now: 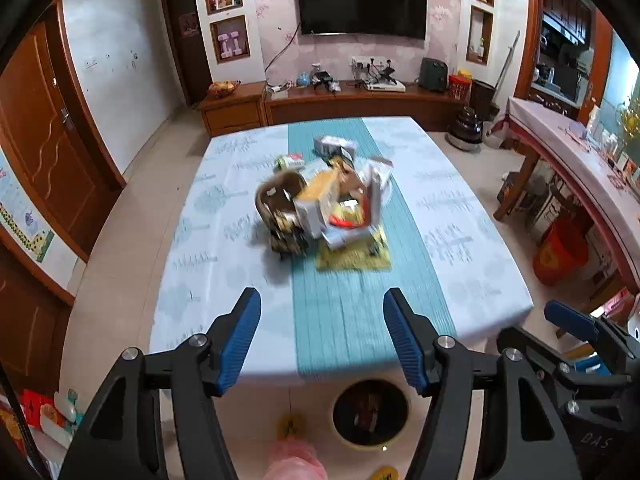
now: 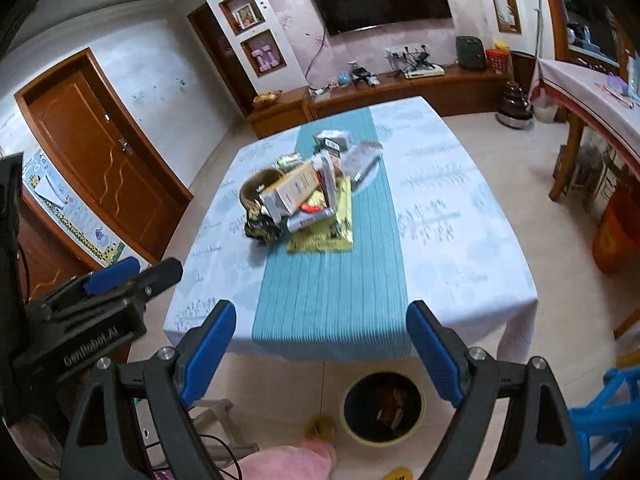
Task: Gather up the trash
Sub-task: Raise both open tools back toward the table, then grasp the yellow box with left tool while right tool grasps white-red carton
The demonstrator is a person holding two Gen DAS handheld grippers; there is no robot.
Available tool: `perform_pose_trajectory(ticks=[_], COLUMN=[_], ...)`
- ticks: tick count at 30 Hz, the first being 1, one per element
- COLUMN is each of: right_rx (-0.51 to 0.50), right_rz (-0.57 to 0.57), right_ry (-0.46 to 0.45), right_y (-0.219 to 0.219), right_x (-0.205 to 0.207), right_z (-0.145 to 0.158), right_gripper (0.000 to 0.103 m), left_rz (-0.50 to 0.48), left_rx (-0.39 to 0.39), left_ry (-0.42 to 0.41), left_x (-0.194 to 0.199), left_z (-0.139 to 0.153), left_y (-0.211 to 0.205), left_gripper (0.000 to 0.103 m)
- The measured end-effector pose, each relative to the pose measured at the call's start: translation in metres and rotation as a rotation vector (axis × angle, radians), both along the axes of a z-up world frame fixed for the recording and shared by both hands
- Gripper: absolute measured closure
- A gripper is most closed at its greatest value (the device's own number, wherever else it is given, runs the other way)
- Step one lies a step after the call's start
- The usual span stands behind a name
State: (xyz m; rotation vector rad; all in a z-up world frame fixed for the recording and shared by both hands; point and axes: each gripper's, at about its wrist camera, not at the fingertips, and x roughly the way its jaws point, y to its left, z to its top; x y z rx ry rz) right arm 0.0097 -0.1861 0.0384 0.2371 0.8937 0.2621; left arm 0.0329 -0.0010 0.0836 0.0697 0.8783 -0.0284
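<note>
A heap of trash point(image 1: 326, 204) point(image 2: 304, 196) lies mid-table on a teal runner point(image 1: 344, 308) point(image 2: 332, 300): cardboard boxes, a brown paper bowl point(image 1: 278, 196) point(image 2: 256, 188), a yellow flat wrapper point(image 1: 354, 258) point(image 2: 324, 236) and small packets. A round bin point(image 1: 370, 412) point(image 2: 384, 406) with some trash inside stands on the floor at the table's near edge. My left gripper point(image 1: 322, 336) hangs high over the near table edge, open and empty. My right gripper point(image 2: 320, 346) is beside it, open wider, nothing between its fingers.
The table point(image 1: 208, 280) point(image 2: 472, 264) wears a pale printed cloth. A pink sleeve point(image 1: 296, 462) point(image 2: 288, 462) shows below. A wooden TV cabinet point(image 1: 344, 102) lines the far wall. A side table point(image 1: 560, 140) and an orange bucket point(image 1: 560, 250) stand on the right.
</note>
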Motion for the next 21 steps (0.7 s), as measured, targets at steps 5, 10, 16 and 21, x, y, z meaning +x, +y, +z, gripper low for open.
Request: perform_pose_trajectory(ticks=[5, 10, 16, 21], right_rx=[-0.038, -0.023, -0.021, -0.063], right_rz=[-0.015, -0.106, -0.179, -0.258], right_ry=[0.018, 0.043, 0.124, 0.185], right_y=[0.016, 0.037, 0.066, 0.075], right_x=[0.039, 0.091, 0.153, 0.2], right_z=[-0.012, -0.026, -0.055, -0.087], right_gripper=[0.016, 0.017, 0.033, 0.035], left_rz=[-0.025, -0.083, -0.203, -0.338], left_rx=[-0.003, -0.005, -0.032, -0.084], left_ry=[0.02, 0.091, 0.154, 0.281], left_x=[0.059, 0.128, 0.192, 0.234], left_z=[-0.013, -0.027, -0.037, -0.06], left_y=[0.037, 0.08, 0.103, 0.085], left_gripper=[0.04, 0.04, 0.04, 0.04])
